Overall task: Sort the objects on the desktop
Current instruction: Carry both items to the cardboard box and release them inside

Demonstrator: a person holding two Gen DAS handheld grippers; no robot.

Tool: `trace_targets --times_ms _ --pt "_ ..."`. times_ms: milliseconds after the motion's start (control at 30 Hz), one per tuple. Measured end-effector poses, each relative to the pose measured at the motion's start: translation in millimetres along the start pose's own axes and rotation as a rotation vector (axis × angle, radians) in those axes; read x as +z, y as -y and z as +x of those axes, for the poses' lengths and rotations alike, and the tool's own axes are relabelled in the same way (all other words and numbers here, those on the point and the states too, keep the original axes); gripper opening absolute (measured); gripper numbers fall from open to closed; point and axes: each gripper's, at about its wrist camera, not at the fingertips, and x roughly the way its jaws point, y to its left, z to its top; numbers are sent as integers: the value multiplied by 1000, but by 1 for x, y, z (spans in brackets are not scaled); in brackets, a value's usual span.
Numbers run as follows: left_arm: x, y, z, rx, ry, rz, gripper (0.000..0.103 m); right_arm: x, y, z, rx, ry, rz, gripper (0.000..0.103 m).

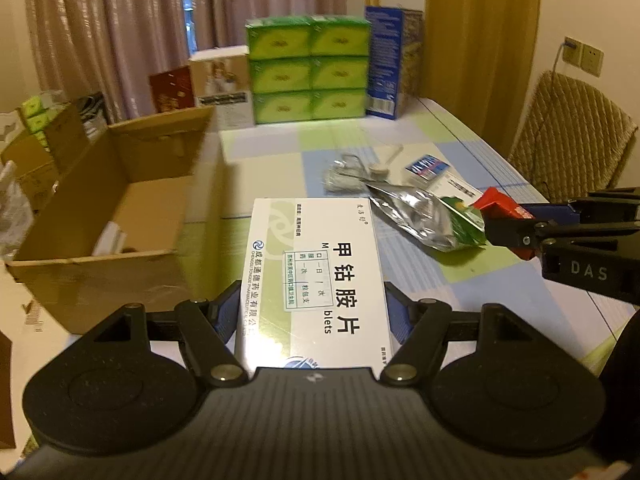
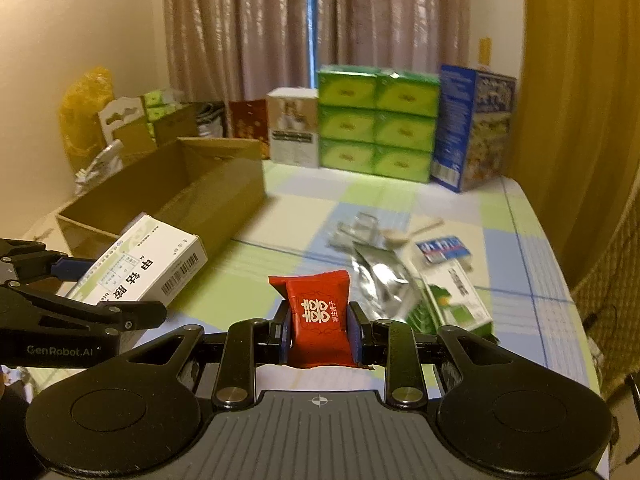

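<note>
At the left, an open cardboard box (image 1: 120, 208) is sitting on the desk (image 1: 264, 152), probably the sorting bin. The left tongs (image 1: 314, 312) are gripping a white medicine box (image 1: 316, 276) by its long sides, half open, holding it above the desk. It looks light and stiff, with slick card faces, so squeezing the long edges suits it. Further right, a silver foil pouch (image 2: 380, 280) is lying on the desk; it looks crinkly and soft. The right tongs (image 2: 318, 328) are nearly closed, pinching a red candy packet (image 2: 318, 316) at its middle; the packet appears light and crushable.
</note>
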Motion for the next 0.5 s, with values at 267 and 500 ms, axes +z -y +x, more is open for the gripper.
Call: trace_targets --times_ms 267,500 --pt "3 -40 -25 61 30 -16 67 21 -40 7 70 29 -40 25" --pt "9 -82 -35 115 47 -37 67 52 -82 30 151 47 -81 25"
